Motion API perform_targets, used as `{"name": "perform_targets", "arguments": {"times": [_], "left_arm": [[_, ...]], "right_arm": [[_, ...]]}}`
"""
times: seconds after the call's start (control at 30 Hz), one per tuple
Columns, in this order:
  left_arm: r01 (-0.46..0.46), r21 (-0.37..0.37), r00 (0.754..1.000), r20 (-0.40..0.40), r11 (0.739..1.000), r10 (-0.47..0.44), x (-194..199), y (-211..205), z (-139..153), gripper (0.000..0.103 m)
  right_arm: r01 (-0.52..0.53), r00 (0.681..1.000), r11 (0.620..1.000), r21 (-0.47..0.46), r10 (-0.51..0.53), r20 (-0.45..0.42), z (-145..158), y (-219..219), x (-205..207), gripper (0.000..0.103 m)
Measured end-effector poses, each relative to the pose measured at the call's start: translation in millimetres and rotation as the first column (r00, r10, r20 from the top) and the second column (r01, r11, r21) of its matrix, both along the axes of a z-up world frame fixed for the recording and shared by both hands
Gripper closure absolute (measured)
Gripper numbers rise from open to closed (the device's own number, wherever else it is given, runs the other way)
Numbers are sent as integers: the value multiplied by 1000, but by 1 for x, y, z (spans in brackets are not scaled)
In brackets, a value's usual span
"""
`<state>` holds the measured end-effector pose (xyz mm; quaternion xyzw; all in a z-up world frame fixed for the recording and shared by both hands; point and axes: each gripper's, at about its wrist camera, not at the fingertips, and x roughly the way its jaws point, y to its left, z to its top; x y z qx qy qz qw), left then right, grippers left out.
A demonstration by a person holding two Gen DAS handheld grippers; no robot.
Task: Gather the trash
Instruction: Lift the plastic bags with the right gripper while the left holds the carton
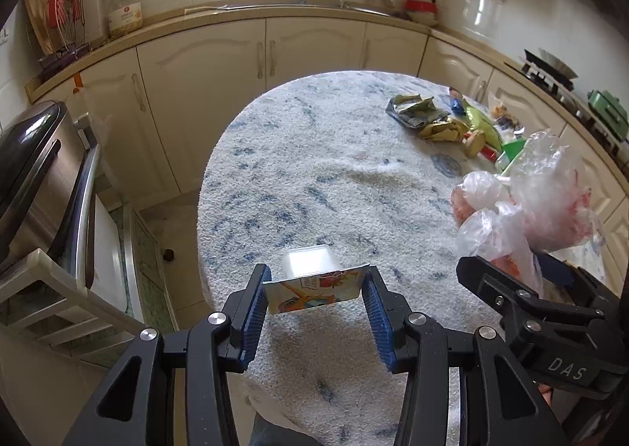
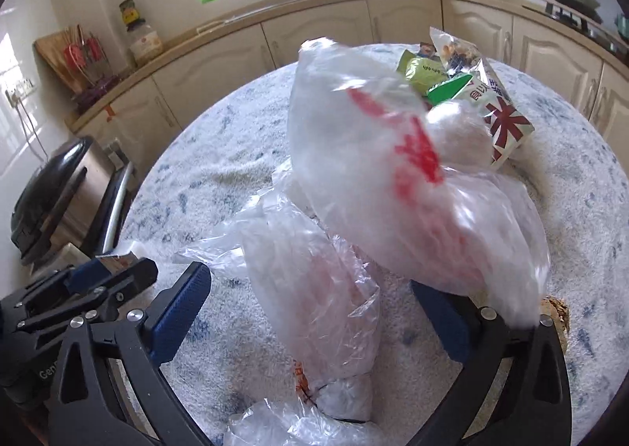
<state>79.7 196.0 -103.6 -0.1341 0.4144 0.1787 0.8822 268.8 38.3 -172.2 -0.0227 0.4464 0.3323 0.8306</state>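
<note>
A left claw (image 1: 314, 290) grips a small plastic cup (image 1: 312, 282) by its printed foil lid above the near edge of a round, blue-flecked desk (image 1: 334, 178). Beside it, the right claw (image 2: 310, 312) stands wide apart around a crumpled clear plastic bag (image 2: 373, 178) with red print, its pads clear of the film. The bag hides much of the right-hand pad and part of the wrapper pile (image 1: 444, 119) at the far side. A steel bin (image 1: 35, 170) stands left, partly cut off.
</note>
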Motion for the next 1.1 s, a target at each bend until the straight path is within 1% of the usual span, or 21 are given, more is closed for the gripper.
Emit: {"name": "perform_targets", "arguments": {"times": [0.1,0.13,0.17,0.2,0.23,0.27,0.3,0.37,0.47,0.6,0.63,0.7,0.83,1.03,1.1], "left_arm": [[-7,16,1000,-9,1000,7,4,-1,-3,60],[-8,22,1000,-9,1000,8,6,-1,-4,60],[-1,19,1000,-8,1000,2,7,-2,-5,60],[6,9,1000,-10,1000,-6,8,-3,-6,60],[14,0,1000,-11,1000,-14,9,-4,-7,60],[20,-3,1000,-10,1000,-20,10,-4,-8,60],[22,1,1000,-9,1000,-22,10,-6,-8,60],[29,6,1000,0,1000,-29,12,-7,-9,60],[52,-1,999,4,999,-52,15,-12,-10,60],[80,-1,997,14,997,-80,16,-19,-8,60],[75,6,997,14,997,-75,17,-21,-7,60],[86,5,996,16,996,-86,18,-24,-7,60],[96,10,995,22,995,-96,19,-29,-4,60],[101,19,994,39,995,-102,18,-36,3,60],[105,24,993,47,994,-106,17,-39,7,60]], "right_arm": [[-12,1000,1000,-28,12,7,0,4,-1,0],[-27,999,998,-64,29,22,0,7,-2,2],[-31,998,994,-100,35,42,0,10,-5,13],[-22,996,989,-149,34,81,0,12,-9,33],[-18,994,985,-172,37,105,0,11,-12,44],[-35,991,985,-168,56,122,1,9,-16,65],[-56,989,986,-156,76,127,1,5,-18,71],[-86,989,990,-115,99,110,2,-3,-19,73],[-82,992,994,-70,88,86,3,-14,-20,74],[-61,995,996,-64,66,78,4,-19,-24,74],[-56,995,997,-60,60,76,4,-21,-24,73],[-47,997,998,-41,49,61,4,-26,-25,73],[-46,999,998,44,46,9,12,-37,-24,74],[-7,999,992,123,2,42,39,-55,-23,75],[4,998,990,144,-13,59,48,-62,-21,84]]}}
